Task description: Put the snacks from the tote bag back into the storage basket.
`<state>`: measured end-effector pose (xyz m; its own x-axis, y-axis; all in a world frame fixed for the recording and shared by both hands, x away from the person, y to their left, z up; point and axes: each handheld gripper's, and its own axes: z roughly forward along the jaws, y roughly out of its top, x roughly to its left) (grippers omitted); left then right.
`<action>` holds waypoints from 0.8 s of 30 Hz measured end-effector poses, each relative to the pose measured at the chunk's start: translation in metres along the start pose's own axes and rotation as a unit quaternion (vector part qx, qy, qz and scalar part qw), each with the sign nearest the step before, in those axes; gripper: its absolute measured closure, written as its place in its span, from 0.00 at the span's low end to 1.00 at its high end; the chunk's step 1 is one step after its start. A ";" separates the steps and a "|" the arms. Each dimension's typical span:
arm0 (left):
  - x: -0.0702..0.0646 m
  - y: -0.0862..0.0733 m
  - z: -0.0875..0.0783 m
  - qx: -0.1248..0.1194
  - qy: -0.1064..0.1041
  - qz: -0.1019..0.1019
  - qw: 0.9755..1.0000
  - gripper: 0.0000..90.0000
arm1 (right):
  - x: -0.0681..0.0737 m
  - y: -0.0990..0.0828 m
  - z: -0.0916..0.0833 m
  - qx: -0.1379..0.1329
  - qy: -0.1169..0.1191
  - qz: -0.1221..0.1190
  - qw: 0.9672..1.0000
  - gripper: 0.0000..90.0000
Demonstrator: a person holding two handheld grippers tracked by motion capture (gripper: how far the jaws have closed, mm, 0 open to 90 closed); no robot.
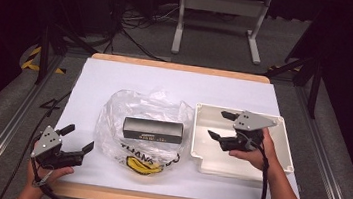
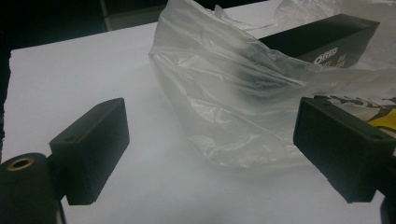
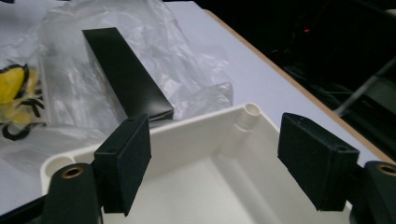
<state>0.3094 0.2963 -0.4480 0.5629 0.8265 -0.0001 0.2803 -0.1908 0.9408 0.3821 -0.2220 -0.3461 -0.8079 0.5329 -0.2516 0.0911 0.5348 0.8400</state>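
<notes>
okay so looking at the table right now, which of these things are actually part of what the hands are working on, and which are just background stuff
Likely part of the job:
- black box
- clear plastic bag it lies on
- white tray
- left gripper and right gripper, both open

Just lying about:
- white table frame on the floor behind
- floor cables

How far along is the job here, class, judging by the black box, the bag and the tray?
Done: nothing visible; the white tray is empty. In hand: nothing; the left gripper and right gripper are open, the right above the tray. Left: the black box lies on the plastic bag.
</notes>
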 end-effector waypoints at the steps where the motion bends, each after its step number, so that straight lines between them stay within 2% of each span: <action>1: 0.000 0.000 0.000 0.001 -0.001 0.001 1.000 0.13 | 0.000 0.004 0.004 0.003 0.003 -0.006 1.000 0.30; 6: -0.001 -0.001 0.000 0.003 -0.002 0.004 1.000 0.13 | 0.000 0.020 0.024 0.018 0.042 -0.019 0.999 0.32; 10: -0.002 -0.001 0.000 0.004 -0.004 0.004 1.000 0.13 | 0.003 0.025 0.033 0.026 0.052 -0.031 0.998 0.33; 11: -0.002 -0.001 0.000 0.006 -0.004 0.004 1.000 0.13 | 0.004 0.030 0.040 0.032 0.062 -0.038 0.997 0.33; 15: -0.003 -0.001 -0.001 0.007 -0.006 0.006 1.000 0.13 | 0.004 0.034 0.048 0.038 0.074 -0.041 0.996 0.34; 16: -0.003 -0.002 -0.002 0.010 -0.005 0.007 1.000 0.13 | 0.006 0.038 0.055 0.047 0.084 -0.048 0.994 0.35; 18: -0.004 -0.003 -0.003 0.008 -0.004 0.007 1.000 0.13 | 0.006 0.039 0.058 0.052 0.087 -0.051 0.994 0.35; 22: -0.004 -0.005 -0.008 0.010 -0.002 0.006 1.000 0.13 | 0.012 0.047 0.076 0.083 0.110 -0.078 0.987 0.35; 24: -0.004 -0.006 -0.011 0.011 0.000 0.003 1.000 0.13 | 0.015 0.051 0.085 0.097 0.124 -0.095 0.983 0.37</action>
<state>0.2966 0.3002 -0.4501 0.5650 0.8251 0.0043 0.2952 -0.2071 0.9327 0.4238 -0.1315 -0.3480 -0.9360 0.2473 -0.2506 0.0137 0.7367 0.6760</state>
